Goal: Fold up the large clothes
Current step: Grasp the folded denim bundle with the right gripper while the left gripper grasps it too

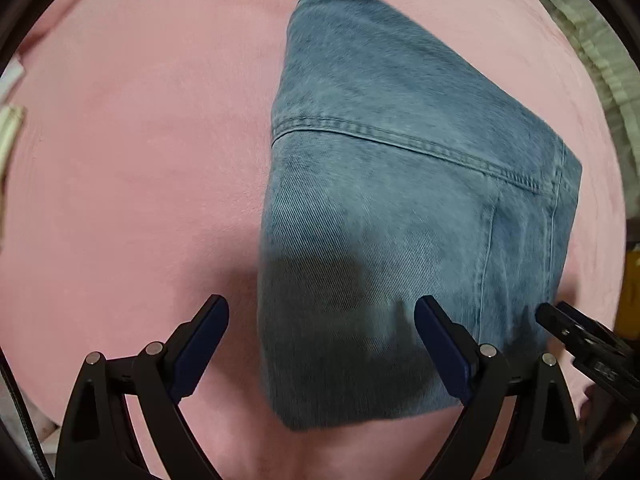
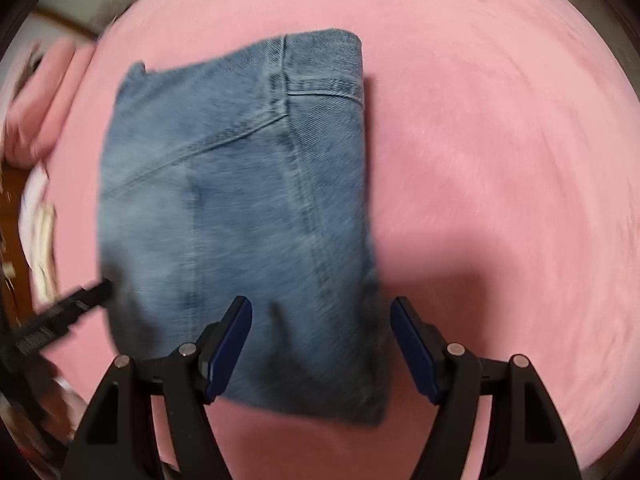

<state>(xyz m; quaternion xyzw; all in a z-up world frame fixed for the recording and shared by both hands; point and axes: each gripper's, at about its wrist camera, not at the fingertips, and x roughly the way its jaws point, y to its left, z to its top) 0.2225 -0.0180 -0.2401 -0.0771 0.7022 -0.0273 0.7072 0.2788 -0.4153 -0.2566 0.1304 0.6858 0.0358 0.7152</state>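
A pair of blue jeans (image 1: 400, 200) lies folded into a compact rectangle on a pink bed cover (image 1: 140, 160). My left gripper (image 1: 322, 308) hovers over the near left edge of the fold, its jaws spread wide with nothing pinched. In the right wrist view the same jeans (image 2: 240, 200) fill the middle, and my right gripper (image 2: 321, 308) stands open above their near right corner. Each gripper shows at the edge of the other's view: the right gripper (image 1: 580, 340) at the far right, the left gripper (image 2: 68, 312) at the lower left.
The pink bed cover (image 2: 500, 160) spreads wide around the jeans. A pink pillow (image 2: 44, 92) lies at the left edge of the right wrist view. Pale ruffled fabric (image 1: 592, 48) runs along the bed's far right side. Room clutter shows past the bed's edges.
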